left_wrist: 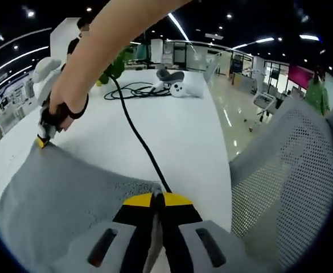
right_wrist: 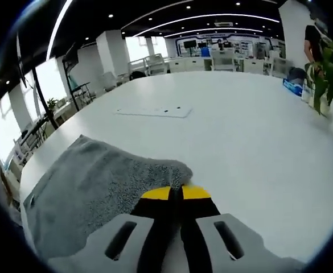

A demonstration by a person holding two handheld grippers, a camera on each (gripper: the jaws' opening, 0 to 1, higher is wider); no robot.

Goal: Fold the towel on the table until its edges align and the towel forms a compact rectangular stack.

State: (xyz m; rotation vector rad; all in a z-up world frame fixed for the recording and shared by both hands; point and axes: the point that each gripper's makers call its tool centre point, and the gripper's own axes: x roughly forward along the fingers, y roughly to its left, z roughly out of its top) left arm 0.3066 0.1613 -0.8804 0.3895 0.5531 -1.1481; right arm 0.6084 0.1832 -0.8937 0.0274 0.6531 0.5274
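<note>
Left gripper view: left gripper [left_wrist: 157, 199] at bottom centre, yellow tips pressed together, pinching a corner of the grey towel [left_wrist: 58, 199]. Towel spreads across lower left of frame on the white table [left_wrist: 183, 136]. Upper left: right gripper [left_wrist: 42, 140] w/ a hand [left_wrist: 64, 108] around it, yellow tip down at the towel's far corner; can't tell jaw gap from here. Person's bare forearm runs from there up to top centre. Black cable [left_wrist: 133, 128] snakes from centre frame back to a coil [left_wrist: 135, 90] at upper centre, next to a white device [left_wrist: 180, 86]. Grey mesh chair back [left_wrist: 291, 182] fills right side.

Right gripper view: right gripper [right_wrist: 180, 193] bottom centre, jaws closed tight on a towel [right_wrist: 92, 187] corner, fabric bunched just at the tips. Towel lies lower left, near table [right_wrist: 240, 142] edge. Flat white panel [right_wrist: 155, 111] sits further back, upper centre, well apart from towel. Green plant [right_wrist: 328, 74] at right edge.
</note>
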